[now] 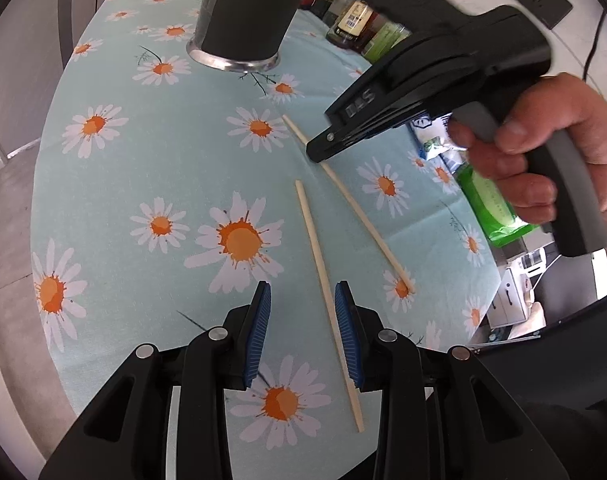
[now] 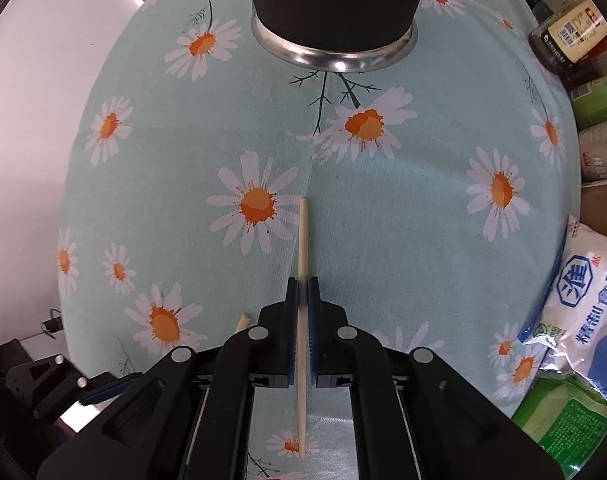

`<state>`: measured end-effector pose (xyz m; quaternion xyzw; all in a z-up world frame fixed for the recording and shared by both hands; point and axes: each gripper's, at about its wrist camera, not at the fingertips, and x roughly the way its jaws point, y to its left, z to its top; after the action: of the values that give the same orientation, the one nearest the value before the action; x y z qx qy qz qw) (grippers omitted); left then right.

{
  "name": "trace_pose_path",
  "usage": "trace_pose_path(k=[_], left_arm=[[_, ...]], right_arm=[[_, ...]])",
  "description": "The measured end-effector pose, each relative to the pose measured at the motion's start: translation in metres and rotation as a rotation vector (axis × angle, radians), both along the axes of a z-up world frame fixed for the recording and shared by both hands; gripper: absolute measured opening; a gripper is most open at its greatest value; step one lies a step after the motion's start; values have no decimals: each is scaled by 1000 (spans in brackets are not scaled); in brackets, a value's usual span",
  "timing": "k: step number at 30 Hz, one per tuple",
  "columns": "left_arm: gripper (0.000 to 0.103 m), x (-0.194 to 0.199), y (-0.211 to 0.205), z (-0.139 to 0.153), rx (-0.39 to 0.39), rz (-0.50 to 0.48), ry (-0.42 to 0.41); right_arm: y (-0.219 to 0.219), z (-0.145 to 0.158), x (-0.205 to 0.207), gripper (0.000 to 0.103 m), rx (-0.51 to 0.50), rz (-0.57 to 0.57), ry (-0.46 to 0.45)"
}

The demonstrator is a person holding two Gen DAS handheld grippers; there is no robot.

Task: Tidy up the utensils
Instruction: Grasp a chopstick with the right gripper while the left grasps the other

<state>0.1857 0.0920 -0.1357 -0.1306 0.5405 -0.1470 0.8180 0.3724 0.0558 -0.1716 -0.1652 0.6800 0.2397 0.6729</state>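
From the left wrist, the left claw (image 1: 303, 300) hangs part-open over the daisy-print tabletop (image 1: 151, 168), its blue pads either side of the near chopstick (image 1: 325, 288) but not pressing it — poised, I judge, to take that stick. Further off, the right claw (image 1: 317, 152), held in a hand (image 1: 543, 160), comes down on the far chopstick (image 1: 363, 216) near its upper end. A dark holder (image 1: 243, 12) with a steel base stands beyond, probably where the sticks belong.

From the right wrist, the right claw (image 2: 302, 292) is closed on the far chopstick (image 2: 302, 240), pads tight on both sides, the stick lying along the fingers and flat on the cloth. The holder (image 2: 335, 8) sits straight ahead — a short carry. The near chopstick's tip (image 2: 242, 322) peeks out at the left.
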Motion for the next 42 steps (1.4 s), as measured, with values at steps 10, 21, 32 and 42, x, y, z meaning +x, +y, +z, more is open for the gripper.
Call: trace_pose_path(k=[10, 21, 32, 42], left_arm=[[32, 17, -26, -6, 71, 73, 134], [22, 46, -59, -13, 252, 105, 244], [4, 59, -60, -17, 284, 254, 306], [4, 50, -33, -1, 201, 254, 216]], right_arm=[[-57, 43, -3, 5, 178, 45, -1], [-120, 68, -15, 5, 359, 68, 20], [-146, 55, -6, 5, 391, 93, 49], [-130, 64, -14, 5, 375, 92, 13]])
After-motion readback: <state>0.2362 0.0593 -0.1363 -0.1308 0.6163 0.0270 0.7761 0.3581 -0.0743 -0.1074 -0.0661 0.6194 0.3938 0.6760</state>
